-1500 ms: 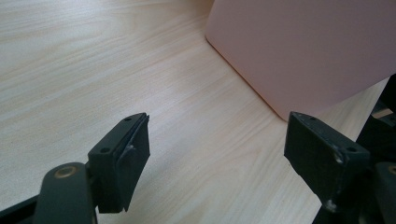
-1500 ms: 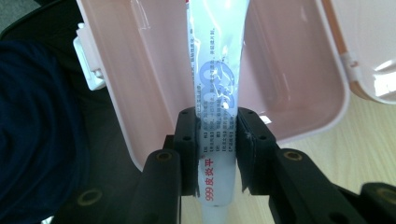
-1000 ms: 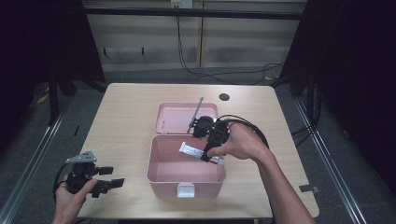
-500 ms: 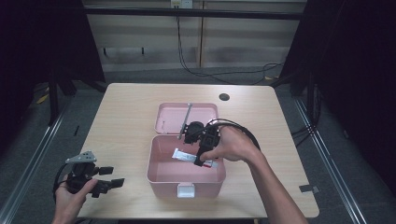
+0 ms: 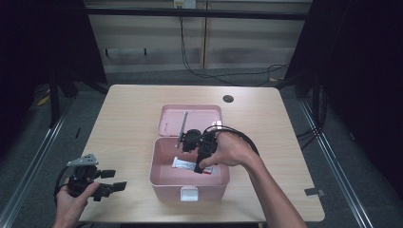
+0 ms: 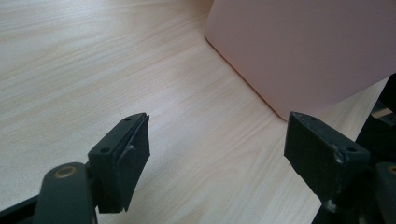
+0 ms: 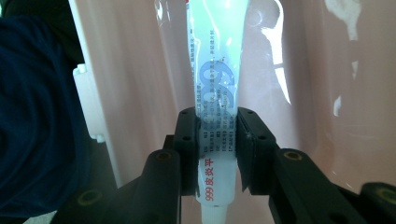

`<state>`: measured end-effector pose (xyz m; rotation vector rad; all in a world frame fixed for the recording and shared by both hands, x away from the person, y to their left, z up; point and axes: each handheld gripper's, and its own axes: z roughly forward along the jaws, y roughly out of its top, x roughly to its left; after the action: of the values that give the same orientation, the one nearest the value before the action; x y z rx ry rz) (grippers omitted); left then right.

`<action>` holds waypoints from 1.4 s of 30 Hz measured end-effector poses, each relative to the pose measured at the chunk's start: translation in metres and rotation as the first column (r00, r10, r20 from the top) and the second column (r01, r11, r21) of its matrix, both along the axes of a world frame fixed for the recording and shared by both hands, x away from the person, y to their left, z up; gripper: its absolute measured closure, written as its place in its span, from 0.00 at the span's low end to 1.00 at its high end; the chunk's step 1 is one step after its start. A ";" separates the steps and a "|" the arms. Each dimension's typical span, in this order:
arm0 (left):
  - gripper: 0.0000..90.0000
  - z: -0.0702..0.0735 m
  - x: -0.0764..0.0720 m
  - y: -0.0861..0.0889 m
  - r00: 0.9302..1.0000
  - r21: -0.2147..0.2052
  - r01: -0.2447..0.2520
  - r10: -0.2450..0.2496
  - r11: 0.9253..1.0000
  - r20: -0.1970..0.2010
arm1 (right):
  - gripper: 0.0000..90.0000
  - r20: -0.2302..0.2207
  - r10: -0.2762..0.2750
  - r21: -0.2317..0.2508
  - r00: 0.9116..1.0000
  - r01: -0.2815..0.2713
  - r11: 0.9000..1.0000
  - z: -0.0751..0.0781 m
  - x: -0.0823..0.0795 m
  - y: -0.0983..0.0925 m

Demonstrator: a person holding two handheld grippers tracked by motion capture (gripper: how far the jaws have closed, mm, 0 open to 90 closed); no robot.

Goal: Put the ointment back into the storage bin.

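A pink box (image 5: 161, 176) stands open in the middle of the table, its lid (image 5: 190, 118) laid back behind it. My right gripper (image 5: 197, 167) reaches down into the box, shut on a white ointment tube (image 5: 186, 165) with blue and red print. In the right gripper view the tube (image 7: 217, 84) runs straight up between the two jaws over the box's pink inside (image 7: 317, 84). My left gripper (image 5: 113, 181) rests low at the table's front left, open and holding nothing. In the left gripper view its gripper (image 6: 219, 154) faces the box's outer wall (image 6: 299, 46).
A dark round hole (image 5: 228, 99) marks the table (image 5: 123, 123) at the back right. The box has a white latch (image 5: 189, 193) at its front. Cables trail on the floor behind the table.
My right gripper has carried the tube leftward and down, from the box's right edge into its inside. The left gripper has stayed where it was.
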<state>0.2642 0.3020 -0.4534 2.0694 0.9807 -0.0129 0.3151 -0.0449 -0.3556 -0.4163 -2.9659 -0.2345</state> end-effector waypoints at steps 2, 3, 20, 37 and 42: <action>0.25 0.000 0.000 0.000 1.000 -0.001 -0.003 0.003 1.000 0.002 | 0.80 -0.007 0.007 -0.004 1.000 -0.007 1.000 -0.003 0.000 0.003; 0.25 0.000 0.000 0.000 1.000 -0.001 -0.003 0.003 1.000 0.003 | 0.80 -0.012 0.011 -0.009 1.000 -0.011 1.000 -0.004 0.000 0.004; 0.25 0.000 0.000 0.000 1.000 -0.003 0.000 0.000 1.000 0.005 | 0.80 -0.040 0.075 -0.026 0.996 -0.076 0.997 -0.034 0.000 0.018; 0.25 0.000 0.000 0.000 1.000 -0.002 0.002 -0.002 1.000 0.002 | 0.80 -0.080 0.128 -0.015 0.989 -0.129 0.991 -0.059 -0.003 0.029; 0.25 0.000 0.000 0.000 1.000 -0.002 0.003 -0.003 1.000 0.002 | 0.80 -0.093 0.132 -0.023 0.987 -0.135 0.991 -0.066 -0.003 0.030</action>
<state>0.2647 0.3019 -0.4534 2.0691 0.9754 -0.0130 0.3126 -0.0154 -0.4220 -0.2238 -2.8948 -0.1524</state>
